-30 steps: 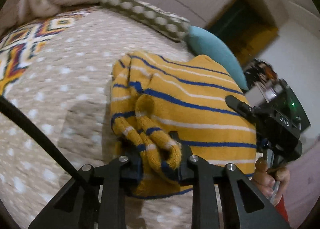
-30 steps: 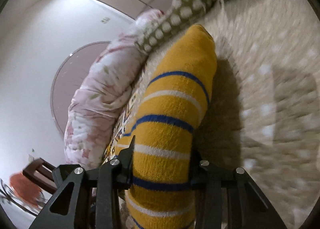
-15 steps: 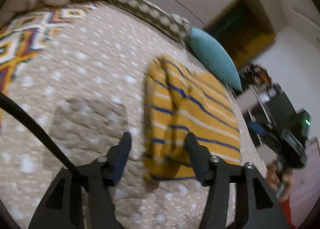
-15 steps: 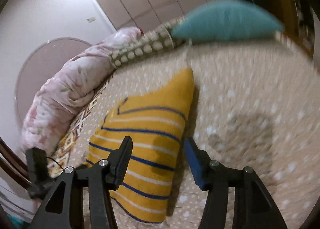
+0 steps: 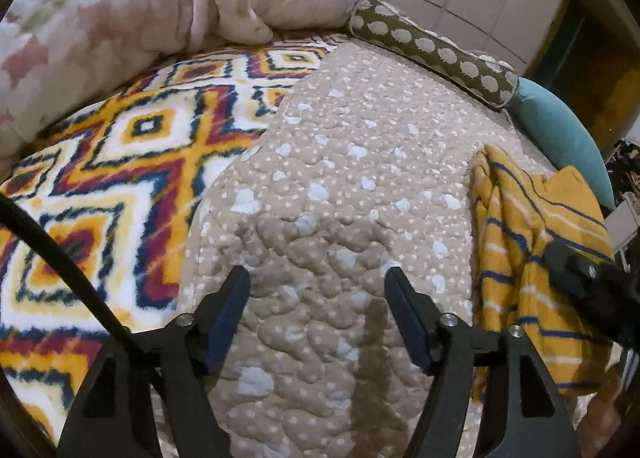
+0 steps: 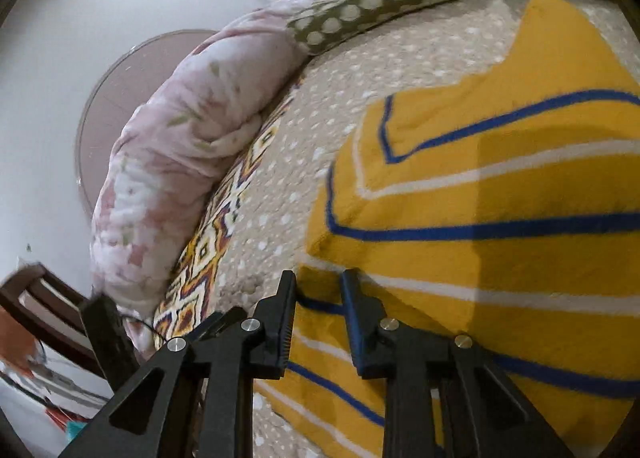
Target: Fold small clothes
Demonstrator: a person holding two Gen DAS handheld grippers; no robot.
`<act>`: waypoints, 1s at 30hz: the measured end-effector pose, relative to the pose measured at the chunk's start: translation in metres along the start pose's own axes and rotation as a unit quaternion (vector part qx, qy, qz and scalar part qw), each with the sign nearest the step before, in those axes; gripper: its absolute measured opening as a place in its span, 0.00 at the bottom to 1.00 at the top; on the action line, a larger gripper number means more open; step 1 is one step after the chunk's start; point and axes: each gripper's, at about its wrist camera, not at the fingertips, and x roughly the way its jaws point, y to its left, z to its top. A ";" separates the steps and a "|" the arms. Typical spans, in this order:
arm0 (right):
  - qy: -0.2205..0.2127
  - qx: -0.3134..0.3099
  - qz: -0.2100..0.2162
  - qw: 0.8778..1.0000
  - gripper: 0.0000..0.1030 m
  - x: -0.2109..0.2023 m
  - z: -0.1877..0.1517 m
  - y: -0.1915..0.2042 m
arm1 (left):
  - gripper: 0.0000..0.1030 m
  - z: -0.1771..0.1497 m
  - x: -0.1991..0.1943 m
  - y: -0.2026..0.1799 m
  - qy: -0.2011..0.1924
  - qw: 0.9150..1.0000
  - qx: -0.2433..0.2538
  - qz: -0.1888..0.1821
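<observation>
A yellow sweater with blue and white stripes (image 5: 532,242) lies folded on the beige dotted bedspread (image 5: 352,162), at the right of the left wrist view. My left gripper (image 5: 318,278) is open and empty, over bare bedspread to the sweater's left. In the right wrist view the sweater (image 6: 500,210) fills the right side. My right gripper (image 6: 318,282) is low at the sweater's near left edge, its jaws close together around a fold of that edge. The right gripper's body also shows in the left wrist view (image 5: 592,278) over the sweater.
A colourful diamond-patterned blanket (image 5: 100,186) covers the bed's left side. A pink floral duvet (image 5: 140,6), a spotted olive bolster (image 5: 432,50) and a teal pillow (image 5: 560,134) line the far edge. A dark wooden chair (image 6: 48,298) stands beside the bed.
Both grippers let go of the sweater, which now lies on the bed. My left gripper moved left off it, and my right gripper came down and closed on its near left edge.
</observation>
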 end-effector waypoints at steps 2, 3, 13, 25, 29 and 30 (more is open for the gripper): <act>0.032 -0.006 0.036 0.999 0.26 0.003 -0.010 0.011 | 0.76 0.001 0.004 -0.006 0.004 1.000 0.013 0.008; 0.058 -0.011 0.051 0.997 0.26 0.007 -0.019 0.015 | 0.77 0.000 0.006 -0.011 0.006 0.999 0.028 0.018; 0.065 -0.041 0.034 0.996 0.25 -0.043 -0.077 0.015 | 0.90 -0.005 0.014 -0.028 0.014 0.996 0.080 0.043; -0.031 0.037 -0.012 0.999 0.30 -0.103 -0.060 -0.066 | 1.00 -0.005 0.026 -0.042 0.044 0.990 0.113 0.069; -0.044 0.017 -0.009 0.999 0.30 -0.113 -0.082 -0.059 | 1.00 -0.005 0.025 -0.043 0.040 0.990 0.116 0.073; -0.038 0.015 -0.008 0.999 0.30 -0.116 -0.087 -0.058 | 1.00 -0.006 0.023 -0.043 0.035 0.990 0.117 0.076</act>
